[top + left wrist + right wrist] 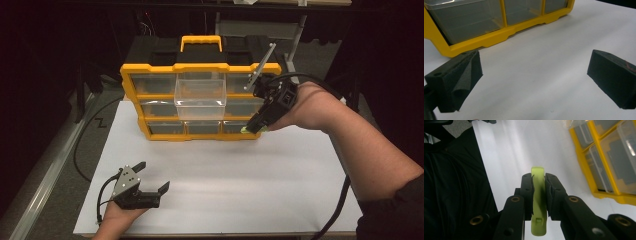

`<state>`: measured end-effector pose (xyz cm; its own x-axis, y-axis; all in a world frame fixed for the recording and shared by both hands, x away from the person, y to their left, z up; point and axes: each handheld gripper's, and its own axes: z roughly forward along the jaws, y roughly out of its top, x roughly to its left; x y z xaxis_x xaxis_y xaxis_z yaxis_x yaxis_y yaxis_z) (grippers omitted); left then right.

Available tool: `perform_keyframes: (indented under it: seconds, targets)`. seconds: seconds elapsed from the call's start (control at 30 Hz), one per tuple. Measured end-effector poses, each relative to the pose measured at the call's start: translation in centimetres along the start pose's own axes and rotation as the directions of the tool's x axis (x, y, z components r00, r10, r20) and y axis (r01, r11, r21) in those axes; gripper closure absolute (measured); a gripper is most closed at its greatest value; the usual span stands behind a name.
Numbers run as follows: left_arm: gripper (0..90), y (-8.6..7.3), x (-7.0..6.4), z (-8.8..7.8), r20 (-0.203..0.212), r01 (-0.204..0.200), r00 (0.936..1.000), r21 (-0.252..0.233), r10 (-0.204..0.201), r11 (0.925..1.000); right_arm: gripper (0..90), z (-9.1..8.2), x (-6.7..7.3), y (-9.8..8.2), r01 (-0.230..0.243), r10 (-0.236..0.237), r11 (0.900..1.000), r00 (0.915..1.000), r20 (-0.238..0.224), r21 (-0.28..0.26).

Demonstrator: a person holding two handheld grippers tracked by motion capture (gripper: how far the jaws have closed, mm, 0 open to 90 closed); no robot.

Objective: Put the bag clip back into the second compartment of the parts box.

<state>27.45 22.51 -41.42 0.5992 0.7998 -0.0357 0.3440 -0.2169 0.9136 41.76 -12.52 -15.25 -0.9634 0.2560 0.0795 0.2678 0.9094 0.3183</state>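
A yellow and black organiser box [150, 75] with clear drawers stands at the back of the white table. One clear drawer [200, 97] in its middle column is pulled out toward me. My right gripper [252, 129] hovers at the box's lower right corner, shut on a flat lime-green piece [538, 200] that sticks out past the fingertips [527, 185]. My left gripper [152, 176] rests low near the table's front left, jaws wide apart with nothing between the pads [461, 77]. The box's bottom drawers [469, 22] lie ahead of the left gripper.
The white table top [225, 170] ends at a front edge near the left hand. A black cable [82, 145] loops off the table's left side. The person's dark sleeve [454, 190] is close behind the right gripper. Dark floor and stands surround the table.
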Motion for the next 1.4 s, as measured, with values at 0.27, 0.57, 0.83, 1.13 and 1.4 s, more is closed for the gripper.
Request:
perform_keyframes:
  seconds: [0.27, 0.57, 0.83, 1.13, 1.4]
  targets:
    - [0.5, -0.3, 0.2, -0.1, 0.025, 0.036, 0.9991, -0.057, -0.035, 0.9977, 79.3, -1.6, 0.1, 1.0, 0.009, -0.009, 1.0, 0.9997, 0.024, 0.001]
    - [0.4, -0.4, 0.3, -0.1, 0.02, 0.035, 0.9992, -0.038, -0.035, 0.9986, 79.3, -3.5, 0.1, 2.5, 0.015, -0.014, 1.0, 0.9987, 0.049, -0.012]
    - [0.4, -0.3, -0.1, -0.2, 0.028, 0.01, 0.9996, -0.05, -0.009, 0.9987, 79.3, -4.4, 0.1, 4.5, 0.027, -0.026, 0.999, 0.9975, 0.066, -0.022]
    - [0.4, -0.2, -0.3, -0.2, 0.034, -0.013, 0.9993, -0.043, 0.015, 0.999, 79.2, -4.5, 0.0, 6.6, 0.047, -0.044, 0.998, 0.9966, 0.07, -0.035]
    - [0.4, -0.2, -0.4, -0.2, 0.048, -0.019, 0.9986, -0.047, 0.021, 0.9987, 79.3, -4.6, -0.4, 8.5, 0.057, -0.053, 0.997, 0.9951, 0.083, -0.043]
